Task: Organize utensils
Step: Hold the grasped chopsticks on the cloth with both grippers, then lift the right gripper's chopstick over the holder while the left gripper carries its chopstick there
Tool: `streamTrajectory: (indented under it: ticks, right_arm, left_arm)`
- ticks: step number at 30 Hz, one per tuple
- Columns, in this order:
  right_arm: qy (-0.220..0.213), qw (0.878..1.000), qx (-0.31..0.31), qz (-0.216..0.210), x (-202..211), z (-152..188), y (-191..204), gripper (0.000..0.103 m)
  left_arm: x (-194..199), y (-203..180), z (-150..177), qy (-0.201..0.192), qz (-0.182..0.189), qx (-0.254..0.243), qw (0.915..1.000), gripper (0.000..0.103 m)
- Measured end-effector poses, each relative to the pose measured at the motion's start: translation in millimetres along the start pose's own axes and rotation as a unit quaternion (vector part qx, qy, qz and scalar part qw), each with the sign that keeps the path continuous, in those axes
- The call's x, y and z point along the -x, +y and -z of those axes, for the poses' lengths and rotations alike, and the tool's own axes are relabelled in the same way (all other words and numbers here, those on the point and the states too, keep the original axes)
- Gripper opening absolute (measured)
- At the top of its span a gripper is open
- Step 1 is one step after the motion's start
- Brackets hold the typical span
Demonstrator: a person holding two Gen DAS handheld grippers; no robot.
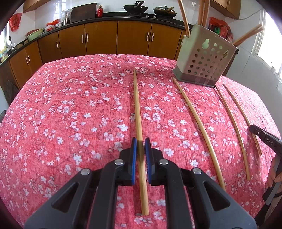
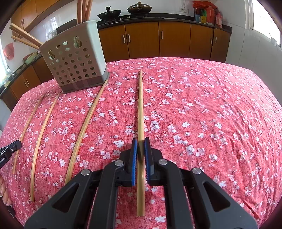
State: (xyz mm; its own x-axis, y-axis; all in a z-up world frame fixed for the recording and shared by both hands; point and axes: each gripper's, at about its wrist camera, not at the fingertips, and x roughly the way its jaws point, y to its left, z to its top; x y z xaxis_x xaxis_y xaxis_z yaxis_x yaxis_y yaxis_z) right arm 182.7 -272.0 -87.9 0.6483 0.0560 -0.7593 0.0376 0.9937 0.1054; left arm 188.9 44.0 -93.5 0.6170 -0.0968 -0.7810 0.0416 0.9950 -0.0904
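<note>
Several wooden chopsticks lie in a row on the red flowered cloth [image 1: 70,105]. My left gripper [image 1: 141,146] is closed around the leftmost chopstick [image 1: 138,112], blue pads on both sides. My right gripper [image 2: 141,146] is closed around the rightmost chopstick [image 2: 140,109] the same way. Between them lie other chopsticks [image 1: 199,121] [image 1: 232,123] [image 2: 84,126] [image 2: 40,133]. A beige perforated utensil holder [image 1: 204,59] stands at the far edge of the table, also in the right wrist view [image 2: 74,61], with several chopsticks standing in it.
Brown kitchen cabinets [image 1: 105,38] and a dark counter with woks [image 1: 135,8] run behind the table. The right gripper's body [image 1: 266,141] shows at the right edge of the left view; the left gripper [image 2: 8,149] shows at the left edge of the right view.
</note>
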Motion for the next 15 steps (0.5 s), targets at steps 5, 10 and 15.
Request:
streamTrajectory:
  ticks: [5, 10, 15]
  right_arm:
    - [0.001, 1.000, -0.005, -0.004, 2.9, 1.1, -2.1, 0.009]
    - [0.001, 1.000, -0.011, -0.011, 3.3, 0.4, -3.8, 0.009]
    - [0.001, 1.000, -0.014, -0.010, 4.0, 0.5, -4.4, 0.009]
  left_arm:
    - [4.0, -3.8, 5.8, 0.001, -0.009, -0.010, 0.9999, 0.011]
    - [5.2, -4.6, 7.7, 0.001, -0.014, -0.007, 0.9999, 0.009]
    - [3.8, -4.8, 6.6, 0.001, -0.016, -0.008, 0.9998, 0.009]
